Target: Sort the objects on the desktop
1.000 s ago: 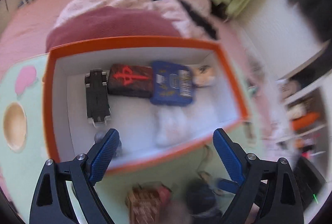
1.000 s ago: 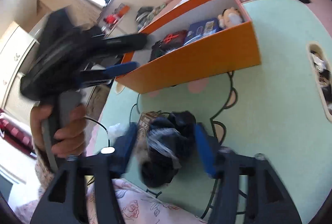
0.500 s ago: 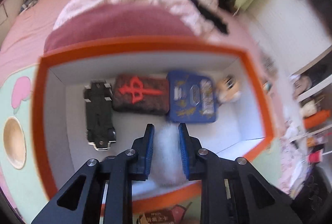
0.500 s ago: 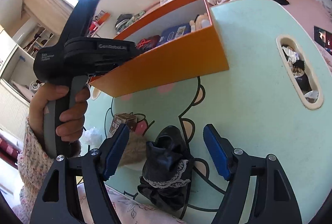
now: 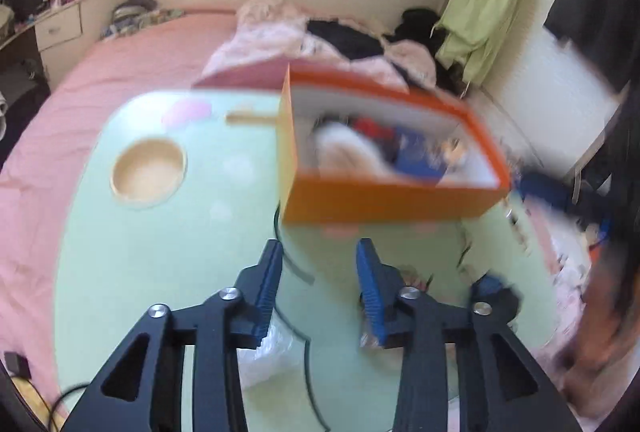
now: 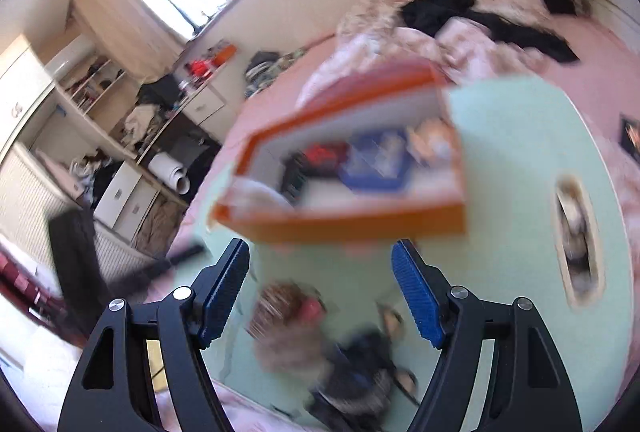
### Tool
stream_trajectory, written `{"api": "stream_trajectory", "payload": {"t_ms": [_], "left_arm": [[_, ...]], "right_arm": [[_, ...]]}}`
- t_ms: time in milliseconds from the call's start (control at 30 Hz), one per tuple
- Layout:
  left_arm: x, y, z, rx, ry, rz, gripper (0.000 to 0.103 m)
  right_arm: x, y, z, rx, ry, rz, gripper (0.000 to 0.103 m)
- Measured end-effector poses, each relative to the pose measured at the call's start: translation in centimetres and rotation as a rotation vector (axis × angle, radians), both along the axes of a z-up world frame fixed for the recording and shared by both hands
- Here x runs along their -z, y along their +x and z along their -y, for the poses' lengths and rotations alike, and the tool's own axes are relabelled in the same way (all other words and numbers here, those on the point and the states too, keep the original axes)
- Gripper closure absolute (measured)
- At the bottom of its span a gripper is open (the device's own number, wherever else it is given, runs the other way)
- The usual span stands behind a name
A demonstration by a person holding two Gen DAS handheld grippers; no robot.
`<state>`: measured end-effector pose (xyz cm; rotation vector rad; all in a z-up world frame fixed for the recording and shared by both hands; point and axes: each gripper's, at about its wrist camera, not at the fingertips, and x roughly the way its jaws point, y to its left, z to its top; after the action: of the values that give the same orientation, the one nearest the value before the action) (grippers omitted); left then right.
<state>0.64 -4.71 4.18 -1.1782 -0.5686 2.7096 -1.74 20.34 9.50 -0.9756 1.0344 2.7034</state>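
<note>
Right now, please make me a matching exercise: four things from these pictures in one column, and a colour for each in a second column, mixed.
Things:
1. box
2. table top
3. bedsheet
4. left gripper's pads

Colours:
A. blue
B. pale green
C. orange
D. pink

Pairs: 1-C, 2-B, 3-D, 4-A

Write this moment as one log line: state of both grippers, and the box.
left gripper: empty, jaws opening | right gripper: open, empty | orange box: on green table, items inside | black cloth: on table
</note>
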Motion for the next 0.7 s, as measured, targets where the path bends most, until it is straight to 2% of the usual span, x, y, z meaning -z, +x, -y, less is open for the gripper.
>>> {"api": "stream_trajectory", "payload": {"t_ms": [67, 100, 133, 200, 267, 333, 400, 433, 533, 633, 700], "left_arm": [[1.4, -0.1, -0.3, 0.009, 0.002, 0.034, 0.061], [1.7, -0.1, -0.5, 0.011, 0.000, 0.040, 0.053], [1.8, 0.1, -0.6, 0.013, -0.005, 0.034, 0.046], [1.7, 1.0, -0.7, 0.006, -0.017, -0.001, 0.041], [1.0, 1.9, -0.2, -0.010, -0.012, -0.044, 0.036], [0.3, 2.6, 0.4, -0.043, 0.011, -0.077, 0.029], [0.1, 2.9, 1.1, -0.070, 0.033, -0.098, 0.029], [0.1, 3.2, 1.5, -0.077, 0.048, -0.107, 0.029], [0.4, 3.1, 1.9, -0.084, 0.063, -0.102, 0.029], [0.4, 2.8, 1.8, -0.080, 0.051, -0.100, 0.029], [0.1, 2.5, 1.7, -0.078, 0.051, -0.102, 0.029]], "right_arm": [[-1.3, -3.8, 0.5, -0.054, 0.018, 0.074, 0.029], [-1.6, -6.8, 0.7, -0.091, 0.002, 0.120, 0.029], [-1.3, -8.5, 0.6, -0.108, -0.023, 0.142, 0.029], [0.0, -12.7, 0.6, -0.149, -0.096, 0.205, 0.029], [1.5, -15.4, 0.5, -0.148, -0.098, 0.269, 0.031], [3.5, -17.9, 0.5, -0.131, -0.074, 0.352, 0.049], [5.1, -18.7, 0.5, -0.115, -0.104, 0.399, 0.057], [5.6, -18.9, 0.6, -0.113, -0.113, 0.398, 0.058], [5.7, -19.3, 0.7, -0.074, -0.044, 0.398, 0.062], [5.6, -19.0, 1.0, -0.079, -0.010, 0.393, 0.072], [4.5, -17.5, 0.4, -0.073, -0.062, 0.298, 0.074]]}}
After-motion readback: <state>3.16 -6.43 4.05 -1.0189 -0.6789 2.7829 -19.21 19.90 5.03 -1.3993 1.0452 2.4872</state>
